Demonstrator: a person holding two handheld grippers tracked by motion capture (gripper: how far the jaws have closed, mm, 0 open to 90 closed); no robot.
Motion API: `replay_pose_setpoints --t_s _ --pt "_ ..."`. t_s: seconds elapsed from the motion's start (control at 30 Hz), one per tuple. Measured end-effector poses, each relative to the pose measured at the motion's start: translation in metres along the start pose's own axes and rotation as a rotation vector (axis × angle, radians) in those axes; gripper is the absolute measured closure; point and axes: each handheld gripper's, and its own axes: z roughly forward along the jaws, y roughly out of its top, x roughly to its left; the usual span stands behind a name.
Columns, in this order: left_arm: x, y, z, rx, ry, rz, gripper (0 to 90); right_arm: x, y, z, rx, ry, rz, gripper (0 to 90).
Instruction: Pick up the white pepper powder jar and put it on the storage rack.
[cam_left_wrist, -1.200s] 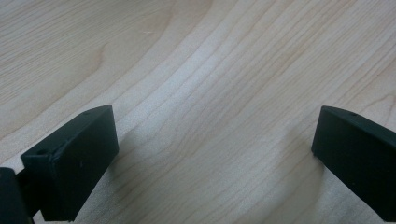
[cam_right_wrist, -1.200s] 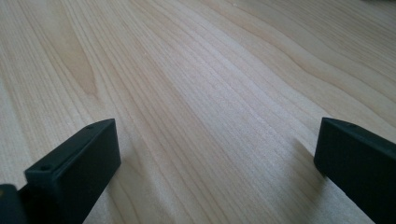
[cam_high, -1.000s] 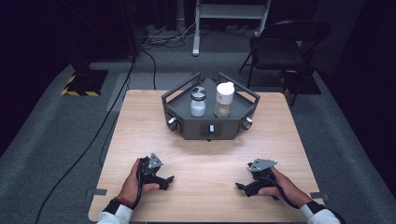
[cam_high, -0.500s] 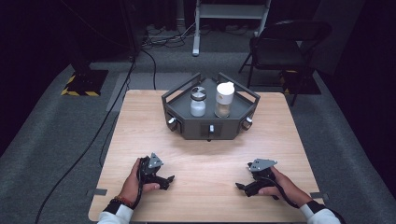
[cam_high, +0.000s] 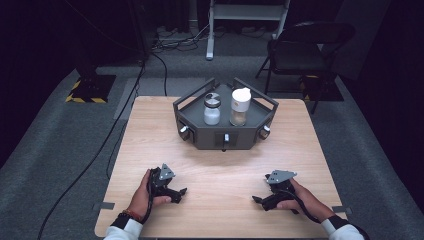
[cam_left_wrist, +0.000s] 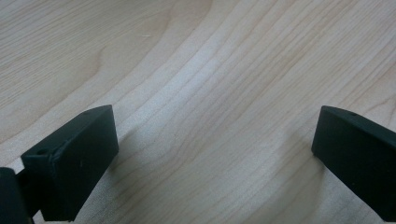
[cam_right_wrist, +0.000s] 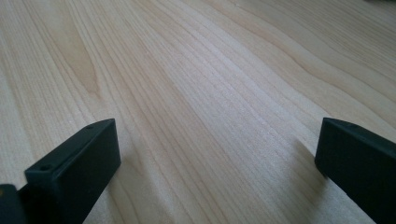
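Observation:
A dark grey angular tray (cam_high: 200, 137) stands at the far middle of the wooden table (cam_high: 220, 170). In it stand a clear shaker with a dark lid (cam_high: 212, 109) and a taller jar with a white cap (cam_high: 240, 106). My left gripper (cam_high: 183, 191) rests on the table near the front left, held by a hand, jaws pointing inward. My right gripper (cam_high: 255, 199) rests at the front right, also held by a hand. In the left gripper view the gripper (cam_left_wrist: 212, 140) is open over bare wood. The right gripper (cam_right_wrist: 217, 144) is open too, with nothing between its jaws.
Three small knobs (cam_high: 226, 137) line the tray's front faces. Bare wood lies between the grippers and the tray. A folding chair (cam_high: 300, 50) and a metal stand (cam_high: 247, 15) are on the floor beyond the table. Cables (cam_high: 115, 135) run along the carpet at left.

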Motion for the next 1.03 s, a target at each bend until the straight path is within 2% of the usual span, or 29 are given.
replay_pose_setpoints --t_s 1.03 --pt "-0.0002 0.0003 0.0004 0.000 0.000 0.000 0.0 -0.0023 0.0009 0.0009 0.000 0.008 -0.009 0.0"
